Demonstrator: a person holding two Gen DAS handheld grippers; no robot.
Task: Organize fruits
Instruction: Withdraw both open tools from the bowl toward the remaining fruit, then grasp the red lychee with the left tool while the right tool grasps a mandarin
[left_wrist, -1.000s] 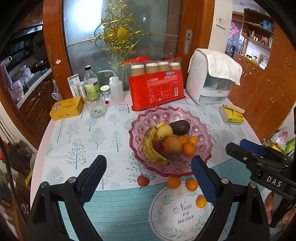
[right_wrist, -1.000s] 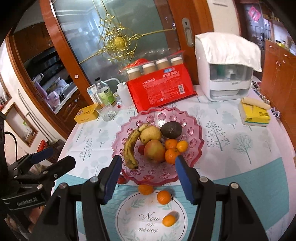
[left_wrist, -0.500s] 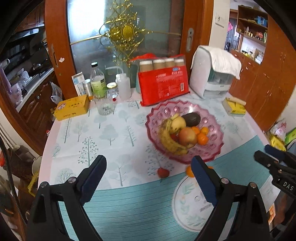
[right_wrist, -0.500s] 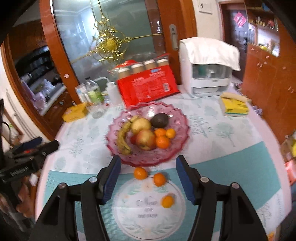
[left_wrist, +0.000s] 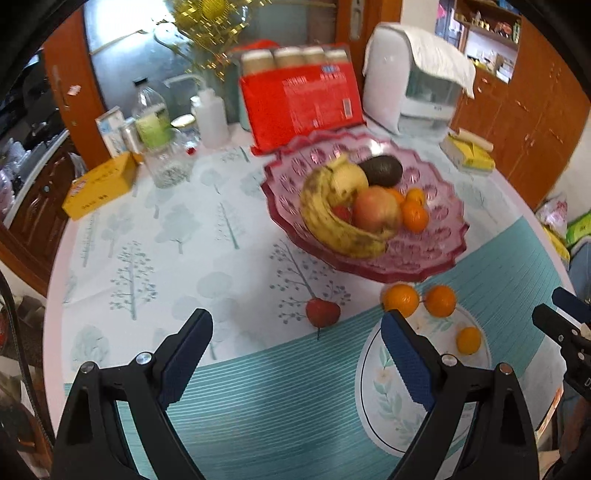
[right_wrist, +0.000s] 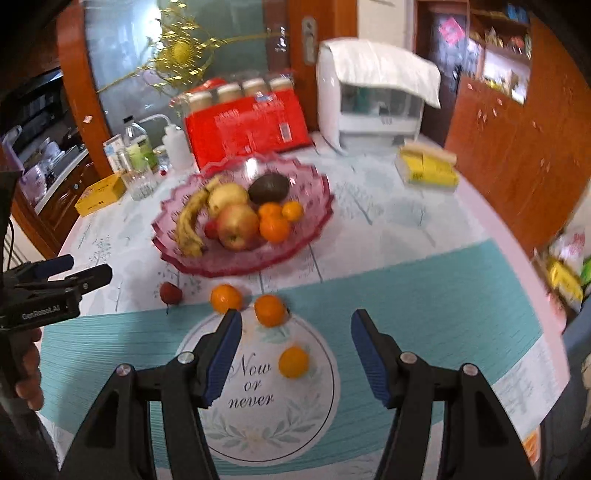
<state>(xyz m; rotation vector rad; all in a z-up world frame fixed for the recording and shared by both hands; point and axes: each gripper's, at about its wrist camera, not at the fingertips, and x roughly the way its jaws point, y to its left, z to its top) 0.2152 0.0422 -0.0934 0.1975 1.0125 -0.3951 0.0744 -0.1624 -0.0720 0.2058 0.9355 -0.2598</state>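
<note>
A pink glass fruit bowl (left_wrist: 436, 258) (right_wrist: 314, 184) holds a banana (left_wrist: 332, 225), an apple (right_wrist: 236, 225), an avocado, a pear and small oranges. In front of it on the tablecloth lie a small red fruit (left_wrist: 322, 312) (right_wrist: 170, 292), two oranges (left_wrist: 400, 299) (right_wrist: 226, 297) (right_wrist: 269, 310) and a smaller yellow-orange one (left_wrist: 468, 339) (right_wrist: 293, 362). My left gripper (left_wrist: 297, 332) hangs open above the cloth, near the red fruit, with nothing between its jaws. My right gripper (right_wrist: 295, 332) is open over the printed circle, the loose oranges just ahead of its jaws.
At the back stand a red pack of cups (left_wrist: 299, 99), a white appliance under a cloth (right_wrist: 369, 96), bottles and a glass (left_wrist: 166, 162), a yellow box (left_wrist: 99, 184) and a yellow packet (right_wrist: 424, 170). Wooden cabinets flank the round table.
Both grippers have come down toward the table, so the bowl and loose fruit look larger and nearer. Neither has taken hold of anything.
</note>
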